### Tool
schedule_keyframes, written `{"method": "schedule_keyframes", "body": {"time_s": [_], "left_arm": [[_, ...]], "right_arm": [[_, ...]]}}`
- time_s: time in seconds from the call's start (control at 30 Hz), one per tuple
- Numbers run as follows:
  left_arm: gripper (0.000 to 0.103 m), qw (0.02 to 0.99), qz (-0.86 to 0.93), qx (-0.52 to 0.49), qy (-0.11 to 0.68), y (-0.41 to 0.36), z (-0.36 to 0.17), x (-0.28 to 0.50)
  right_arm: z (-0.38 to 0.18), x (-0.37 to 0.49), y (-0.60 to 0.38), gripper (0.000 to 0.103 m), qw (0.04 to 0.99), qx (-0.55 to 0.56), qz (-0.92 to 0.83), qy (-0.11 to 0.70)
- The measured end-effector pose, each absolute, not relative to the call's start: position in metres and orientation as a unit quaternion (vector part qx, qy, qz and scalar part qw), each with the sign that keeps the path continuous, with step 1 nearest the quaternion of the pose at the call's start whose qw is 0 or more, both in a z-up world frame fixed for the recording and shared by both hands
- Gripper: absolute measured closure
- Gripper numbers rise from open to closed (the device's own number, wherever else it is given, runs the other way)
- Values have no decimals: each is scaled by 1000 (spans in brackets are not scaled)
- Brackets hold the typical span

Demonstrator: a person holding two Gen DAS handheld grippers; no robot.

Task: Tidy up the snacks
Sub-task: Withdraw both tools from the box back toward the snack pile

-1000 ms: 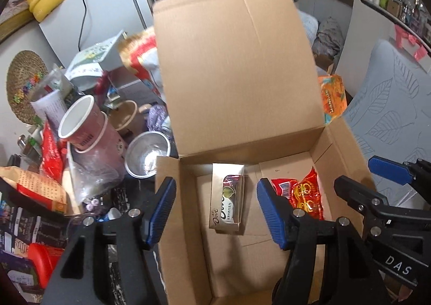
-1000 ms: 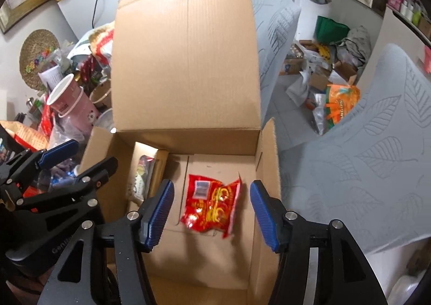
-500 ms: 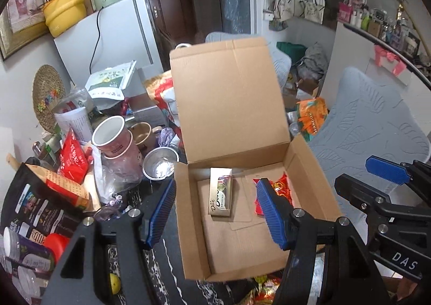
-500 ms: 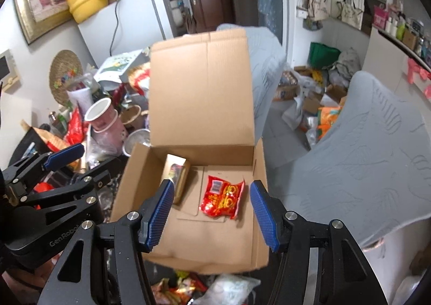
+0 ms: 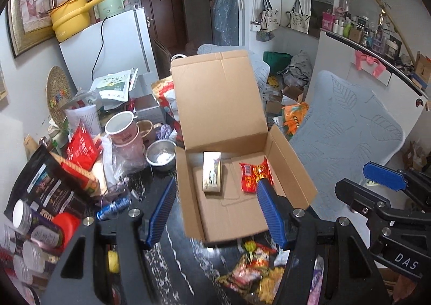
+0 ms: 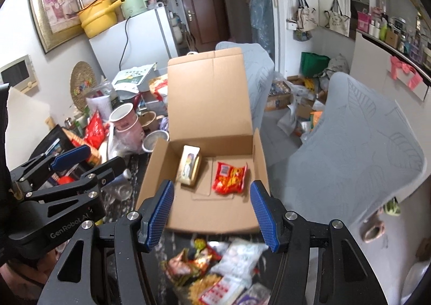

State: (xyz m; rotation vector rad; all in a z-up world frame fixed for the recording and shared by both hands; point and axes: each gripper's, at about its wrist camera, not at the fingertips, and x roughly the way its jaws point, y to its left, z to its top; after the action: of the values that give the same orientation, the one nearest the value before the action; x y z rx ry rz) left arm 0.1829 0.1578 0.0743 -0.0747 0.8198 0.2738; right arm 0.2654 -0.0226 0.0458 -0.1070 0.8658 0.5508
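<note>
Left gripper (image 5: 215, 209) and right gripper (image 6: 211, 214): jaws spread, nothing between them, both above the table. The box (image 6: 204, 210) stands lid up; inside lie a cream carton (image 6: 188, 166) and, apart, a red packet (image 6: 229, 177). Loose snacks (image 6: 215, 272) lie before it.

Left claw (image 5: 215, 208) frame: matte black, angular arms with triangular cut-outs.
Left claw pads (image 5: 270, 214): blue, ribbed rubber.
Screws: round silver heads behind each pad.
Right claw (image 6: 211, 212): same black frame, blue ribbed pads (image 6: 262, 214).
Markings: white "DAS" on right claw's side; white "GenRobot.AI" on left claw's.
</note>
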Motion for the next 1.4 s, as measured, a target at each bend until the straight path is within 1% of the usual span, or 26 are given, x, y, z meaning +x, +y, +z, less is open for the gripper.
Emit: {"method": "schedule_keyframes", "body": {"time_s": [0.57,1.07,1.1,1.17,1.4], "left_arm": [[41,907,96,-61,406,146,61,97],[41,897,45,-43,438,111,36,55],[41,895,45,-42,441,109,34,53],[41,890,36,-47,451,105,26,50],[41,873,0,-56,485,84,-2,46]], "right_arm": [[28,180,-65,44,866,-29,243,437],[0,122,-91,44,859,-17,227,458],[-2,120,-92,43,859,-17,225,460],[-7,114,-98,34,858,-17,218,465],[-33,98,-121,34,850,-2,190,491]]}}
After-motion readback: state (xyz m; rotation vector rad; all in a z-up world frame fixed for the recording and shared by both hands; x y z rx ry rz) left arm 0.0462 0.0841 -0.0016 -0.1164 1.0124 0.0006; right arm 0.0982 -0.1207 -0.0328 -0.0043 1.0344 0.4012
